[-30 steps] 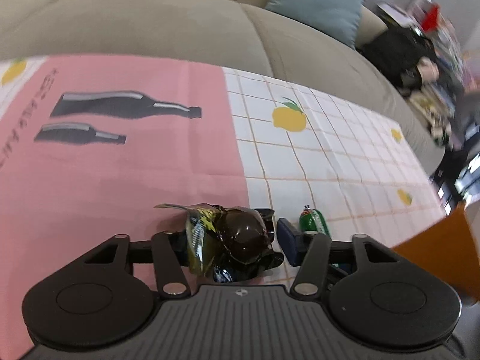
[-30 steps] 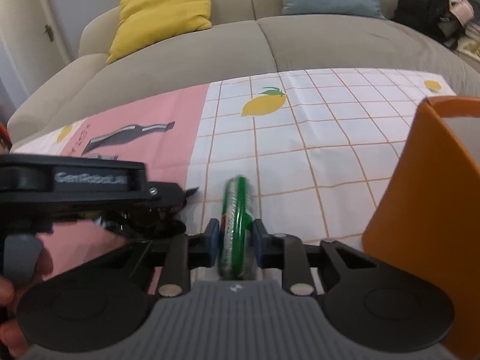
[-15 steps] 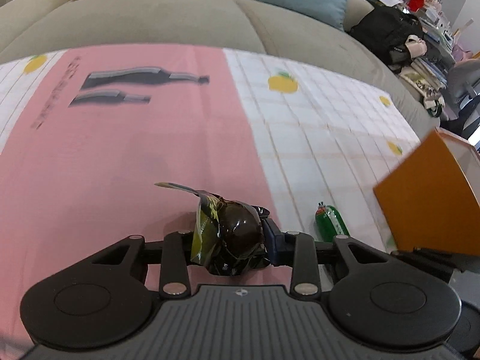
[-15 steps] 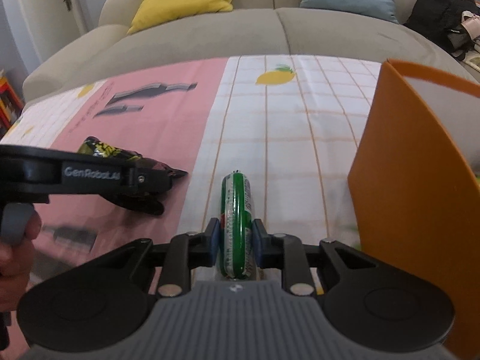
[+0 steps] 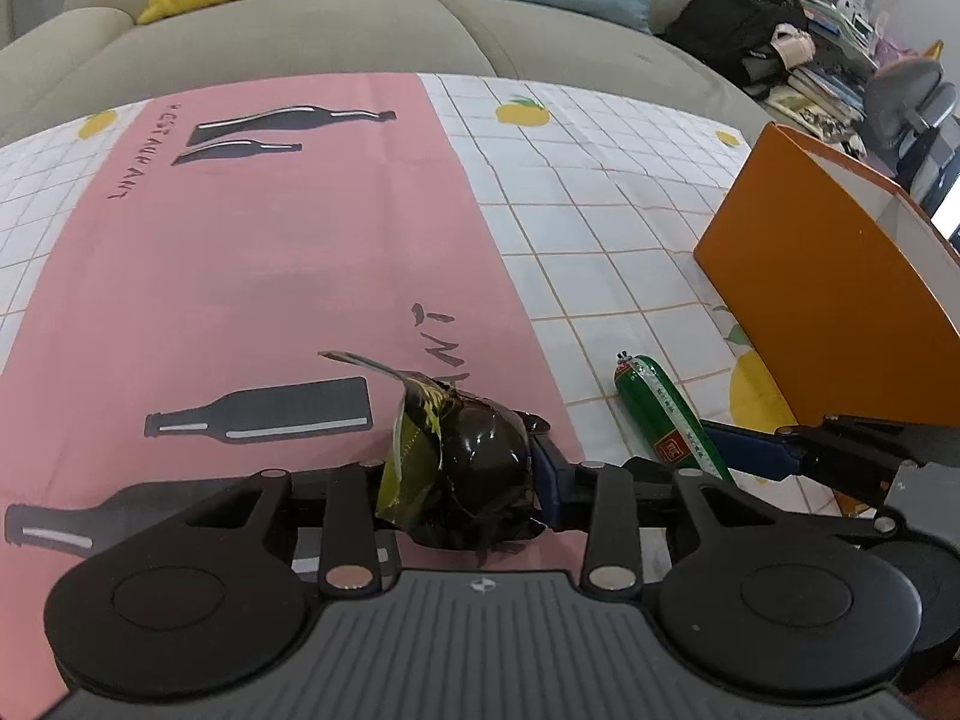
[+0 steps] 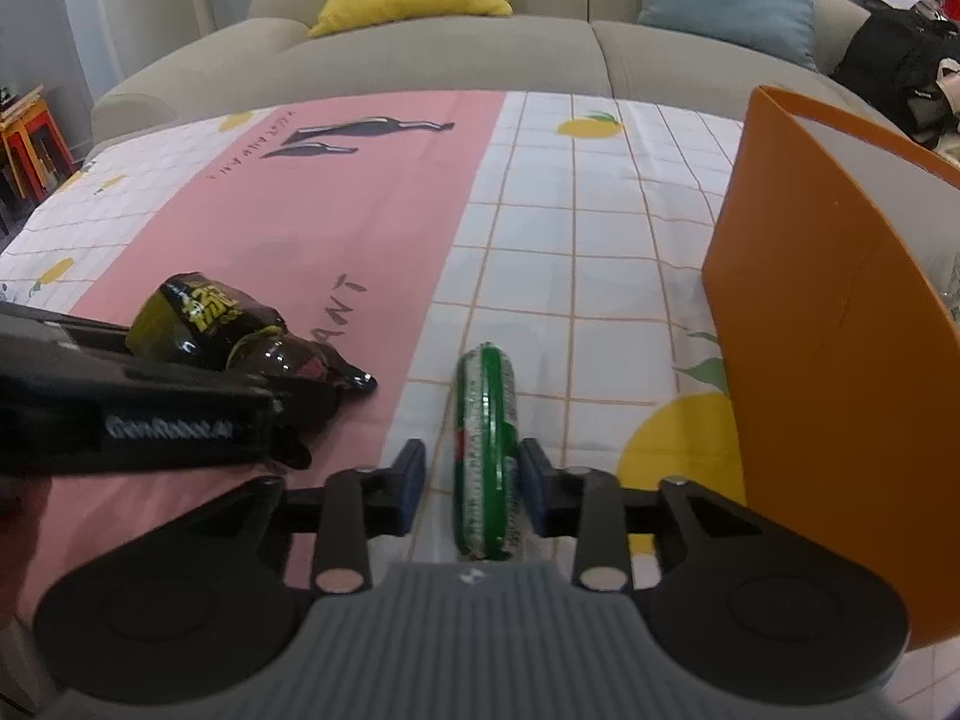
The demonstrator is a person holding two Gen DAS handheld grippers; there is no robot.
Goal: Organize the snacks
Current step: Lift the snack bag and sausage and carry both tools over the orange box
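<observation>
Foil crinkled between the blue pads of the left gripper, which pinched a dark snack packet above the pink band of the tablecloth. To its right a green sausage stick pointed toward the orange box. In the right wrist view, the right gripper stood spread, its pads flanking the green sausage stick with a gap on the left side. The orange box stood just to the right.
</observation>
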